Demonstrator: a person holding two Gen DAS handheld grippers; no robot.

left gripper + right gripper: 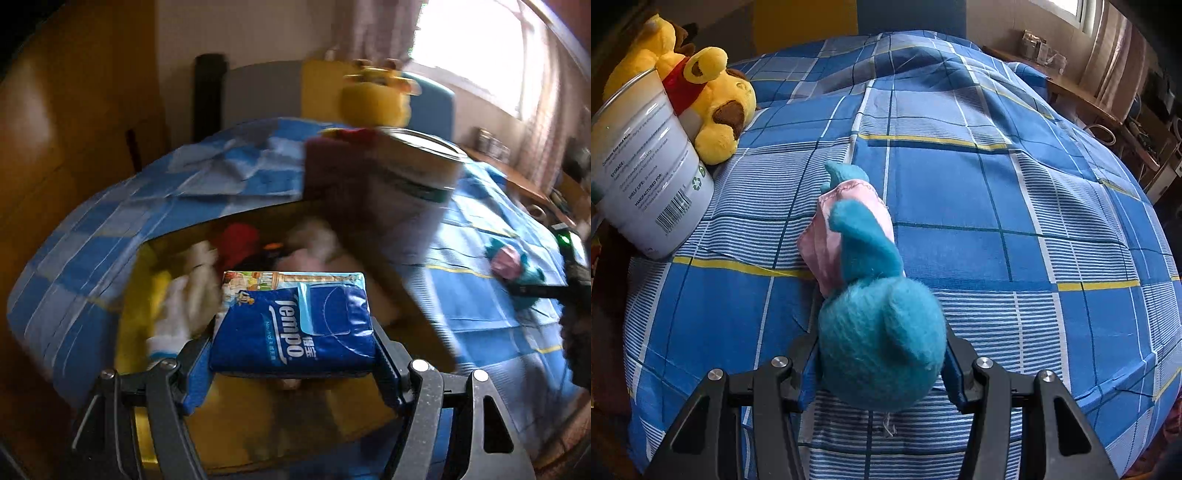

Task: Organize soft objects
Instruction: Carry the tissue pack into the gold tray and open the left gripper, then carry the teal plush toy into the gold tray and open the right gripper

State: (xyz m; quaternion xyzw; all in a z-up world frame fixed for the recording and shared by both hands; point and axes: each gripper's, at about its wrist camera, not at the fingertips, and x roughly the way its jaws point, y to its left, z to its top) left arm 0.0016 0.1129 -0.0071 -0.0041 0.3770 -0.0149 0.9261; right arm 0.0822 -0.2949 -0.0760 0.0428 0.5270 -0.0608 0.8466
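My left tongs (293, 354) pinch a blue tissue pack (295, 321) over an open box (402, 280) of soft toys on the bed (979, 192). My right tongs (881, 360) clamp the head of a teal plush toy (875, 332) lying on the checked bedspread; far left stand a tin can (646, 177) and a yellow bear (713, 99).

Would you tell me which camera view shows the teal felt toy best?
The right wrist view: the teal felt toy fills its centre, sharp, between the right gripper's fingers. The left wrist view shows it small and blurred at the right edge.
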